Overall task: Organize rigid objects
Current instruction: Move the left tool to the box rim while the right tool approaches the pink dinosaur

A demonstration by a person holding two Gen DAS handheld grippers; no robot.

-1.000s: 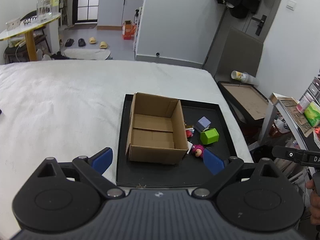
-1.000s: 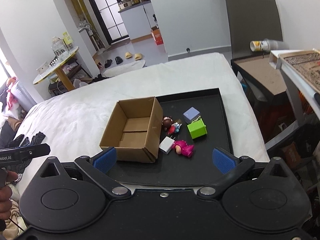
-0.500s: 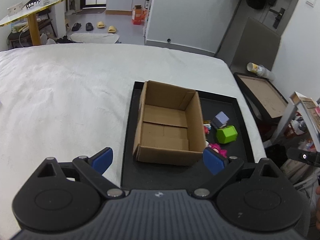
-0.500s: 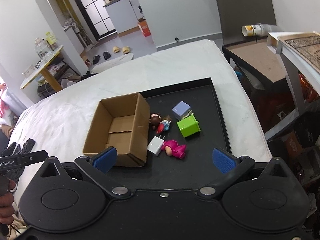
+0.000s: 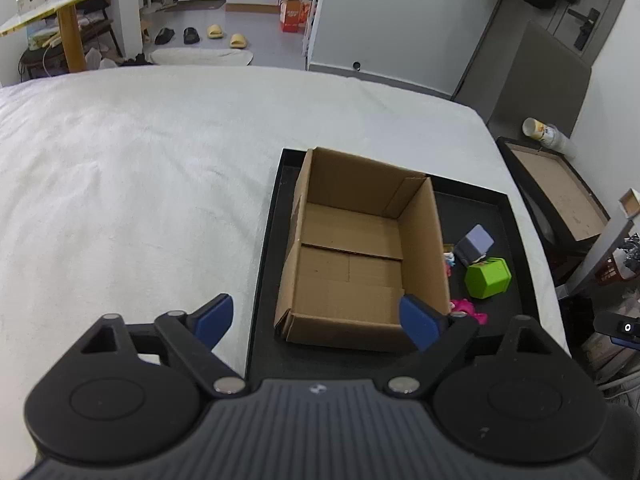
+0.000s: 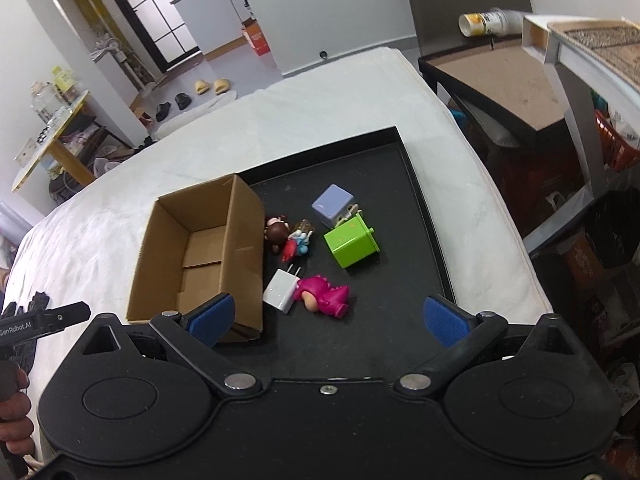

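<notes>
An empty cardboard box (image 5: 352,248) (image 6: 200,248) stands in the left half of a black tray (image 5: 504,216) (image 6: 400,184) on a white bed. Right of the box lie a green cube (image 6: 352,240) (image 5: 488,278), a lilac cube (image 6: 334,204) (image 5: 476,242), a white charger plug (image 6: 282,288), a pink figure (image 6: 324,290) (image 5: 468,308) and a small brown-haired doll (image 6: 286,236). My left gripper (image 5: 316,318) hovers over the box's near wall; its jaws are closing with nothing pressed between the pads. My right gripper (image 6: 328,318) hangs open above the tray's near part, just short of the pink figure.
White bedding (image 5: 132,184) spreads to the left of the tray. A dark side table (image 6: 504,92) with a tipped cup (image 6: 484,24) stands beyond the bed's right edge, beside a shelf unit (image 6: 576,64). A hand (image 6: 12,420) holds the other gripper's handle at lower left.
Both grippers have come down and forward toward the tray, so the box and toys look larger. The left gripper's blue pads have drawn a little closer together over the box.
</notes>
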